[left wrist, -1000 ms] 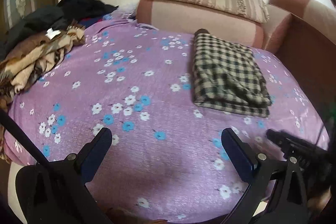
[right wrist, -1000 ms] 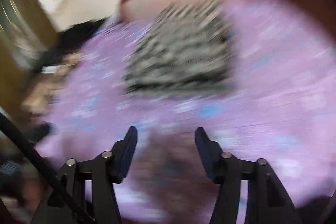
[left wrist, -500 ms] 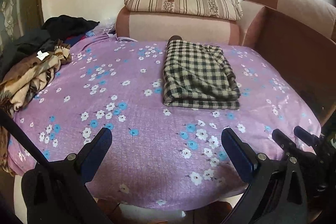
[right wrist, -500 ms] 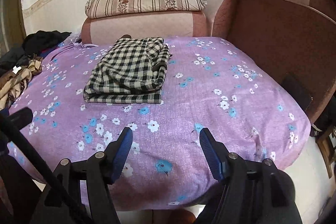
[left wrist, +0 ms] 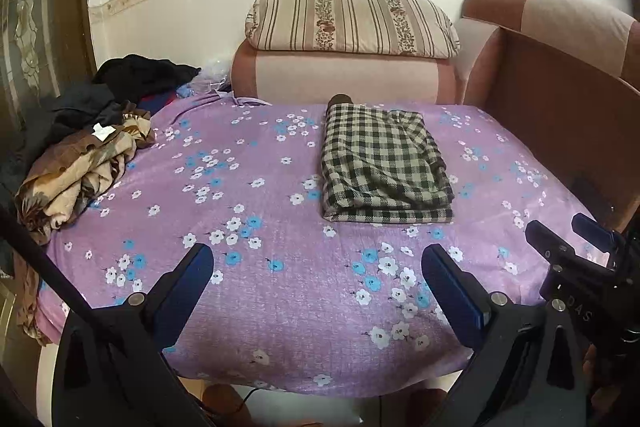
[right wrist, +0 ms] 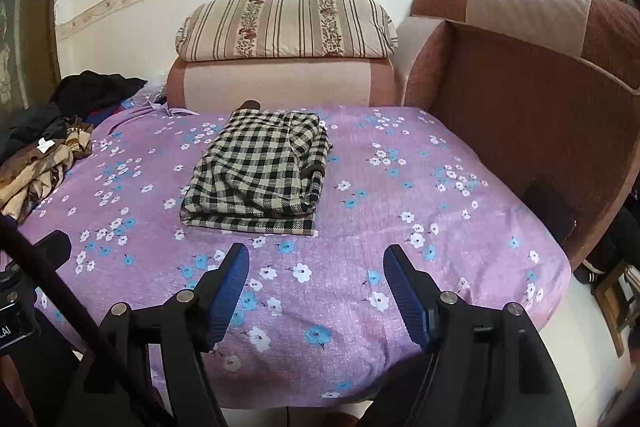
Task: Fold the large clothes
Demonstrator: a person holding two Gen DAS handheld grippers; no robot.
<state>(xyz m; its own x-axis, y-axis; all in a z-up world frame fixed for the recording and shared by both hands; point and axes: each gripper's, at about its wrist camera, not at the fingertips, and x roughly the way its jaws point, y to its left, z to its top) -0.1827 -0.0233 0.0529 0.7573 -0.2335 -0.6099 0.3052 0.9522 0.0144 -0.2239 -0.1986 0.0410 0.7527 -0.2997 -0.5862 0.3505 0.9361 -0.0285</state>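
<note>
Folded black-and-cream checked garment (left wrist: 382, 167) lies flat on the purple flower-printed bedsheet (left wrist: 280, 287), toward its far side, just before the pink sofa arm with a striped cushion (left wrist: 348, 21). Both grippers hover above the sheet's near edge, tilted downward toward it, well short of the garment. Blue-padded left gripper (left wrist: 318, 279) stands wide apart with nothing between its fingers. Right gripper (right wrist: 316, 281) is empty too, its jaws opening. Crumpled brown and dark clothes (left wrist: 80, 163) are heaped at the left edge.
</note>
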